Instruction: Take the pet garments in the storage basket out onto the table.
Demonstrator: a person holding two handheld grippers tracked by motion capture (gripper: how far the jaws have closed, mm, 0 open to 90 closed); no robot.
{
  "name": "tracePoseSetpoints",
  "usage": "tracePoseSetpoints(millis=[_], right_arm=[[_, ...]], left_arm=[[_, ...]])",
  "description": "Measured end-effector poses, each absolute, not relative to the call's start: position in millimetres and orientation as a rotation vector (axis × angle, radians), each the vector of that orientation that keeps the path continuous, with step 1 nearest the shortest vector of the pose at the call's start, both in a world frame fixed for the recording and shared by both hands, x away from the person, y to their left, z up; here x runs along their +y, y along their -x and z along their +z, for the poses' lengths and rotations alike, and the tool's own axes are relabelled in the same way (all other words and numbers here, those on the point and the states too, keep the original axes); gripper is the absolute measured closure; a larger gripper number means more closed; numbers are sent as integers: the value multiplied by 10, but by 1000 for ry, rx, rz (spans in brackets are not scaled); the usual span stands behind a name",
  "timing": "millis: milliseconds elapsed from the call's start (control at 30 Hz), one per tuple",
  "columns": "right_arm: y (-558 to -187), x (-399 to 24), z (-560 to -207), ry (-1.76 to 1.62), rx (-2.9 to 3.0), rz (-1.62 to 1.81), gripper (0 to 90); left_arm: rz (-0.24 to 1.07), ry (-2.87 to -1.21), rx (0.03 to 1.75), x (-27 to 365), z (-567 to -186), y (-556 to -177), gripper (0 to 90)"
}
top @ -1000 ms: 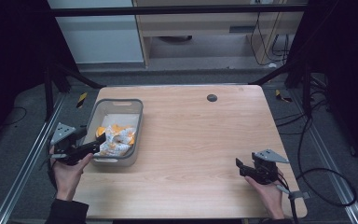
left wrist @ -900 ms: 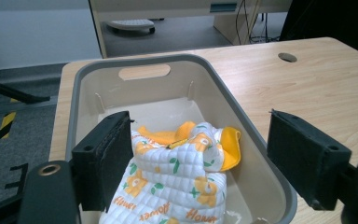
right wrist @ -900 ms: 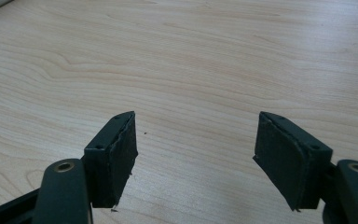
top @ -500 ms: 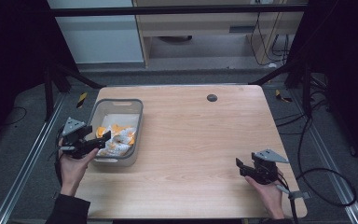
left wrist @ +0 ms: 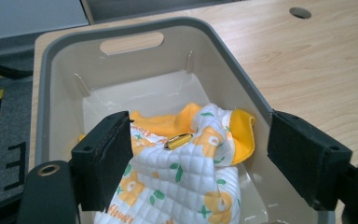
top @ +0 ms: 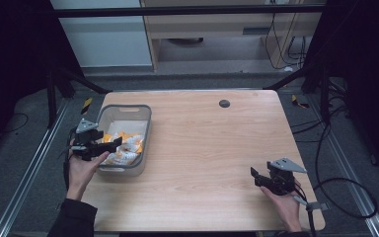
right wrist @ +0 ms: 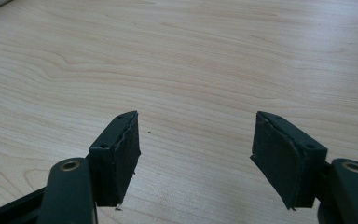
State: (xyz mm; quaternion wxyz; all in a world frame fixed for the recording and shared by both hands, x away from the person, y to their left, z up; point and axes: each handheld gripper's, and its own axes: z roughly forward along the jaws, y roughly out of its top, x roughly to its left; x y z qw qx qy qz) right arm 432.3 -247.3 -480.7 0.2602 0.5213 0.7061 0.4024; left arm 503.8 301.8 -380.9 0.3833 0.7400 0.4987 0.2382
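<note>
Your left gripper (left wrist: 201, 137) gaped, released, over one quilted orange-and-white cloth (left wrist: 186, 186) in one rounded grey plastic bin (left wrist: 65, 42); your right gripper (right wrist: 196, 140) stood parted, empty, above the smooth wooden table (right wrist: 191, 56).

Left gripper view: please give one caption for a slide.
Open hand-held gripper above quilted cloth in grey bin.

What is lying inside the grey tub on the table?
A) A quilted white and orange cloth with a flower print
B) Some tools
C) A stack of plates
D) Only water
A: the left gripper view shows the quilted cloth bunched inside the grey tub.
</note>
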Motion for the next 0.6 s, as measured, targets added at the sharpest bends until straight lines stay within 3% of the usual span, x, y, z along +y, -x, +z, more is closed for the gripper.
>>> tracePoseSetpoints(millis=[600], right_arm=[[-4315, -2474, -4800, -1416, 1912, 1092, 321]], left_arm=[[562, -2054, 1293, 3009, -3838, -5163, 230]])
